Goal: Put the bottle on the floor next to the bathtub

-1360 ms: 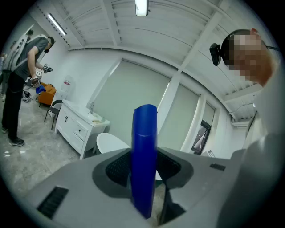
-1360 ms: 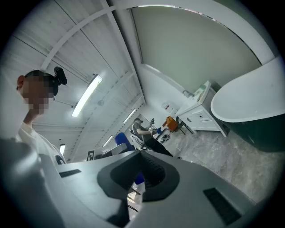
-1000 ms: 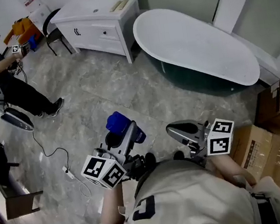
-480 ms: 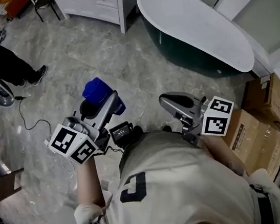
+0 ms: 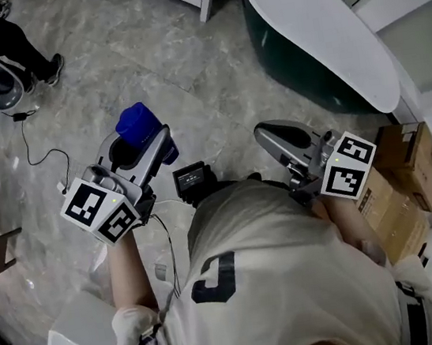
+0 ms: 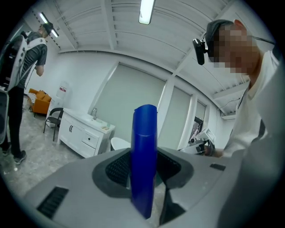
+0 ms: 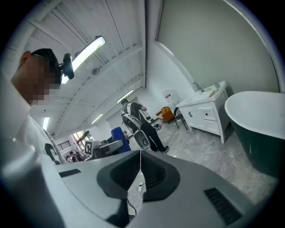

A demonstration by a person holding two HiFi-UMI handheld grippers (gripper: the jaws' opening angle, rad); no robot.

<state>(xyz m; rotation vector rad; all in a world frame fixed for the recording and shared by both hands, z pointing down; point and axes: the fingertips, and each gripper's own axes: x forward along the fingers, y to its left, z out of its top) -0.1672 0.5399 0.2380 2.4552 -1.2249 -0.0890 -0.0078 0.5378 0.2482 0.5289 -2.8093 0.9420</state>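
One blue bottle (image 5: 139,123) grasped in the left gripper (image 5: 139,145) fingers; the right gripper (image 5: 274,134) fingers clenched, empty; one bathtub (image 5: 317,42)

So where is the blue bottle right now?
In the head view the blue bottle is left of centre, held in the left gripper over the grey floor, apart from the bathtub at upper right.

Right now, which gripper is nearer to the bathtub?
Right. The right gripper, shut and empty, is just short of the bathtub; the left gripper, holding the blue bottle, is farther off, over the floor.
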